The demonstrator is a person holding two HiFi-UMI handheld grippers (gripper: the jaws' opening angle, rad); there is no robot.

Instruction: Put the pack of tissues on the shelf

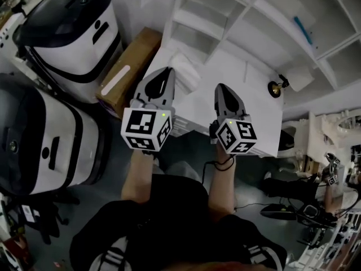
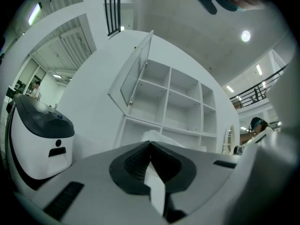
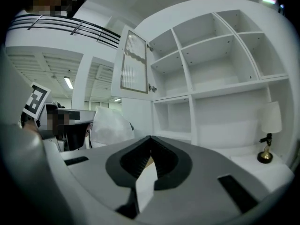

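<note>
The pack of tissues is a white, crinkled packet lying on the white counter in front of the empty white shelf unit. My left gripper hovers just left of the pack, shut and empty. In the left gripper view the pack peeks over the closed tips of the left gripper, with the shelf unit behind. My right gripper hangs over the counter to the pack's right, also shut on nothing. In the right gripper view the right gripper points at the shelf unit, and the pack stands to the left.
A small lamp with a brass base stands on the counter's right end. The shelf's glass door hangs open. A cardboard box leans left of the counter, beside two large white-and-black machines.
</note>
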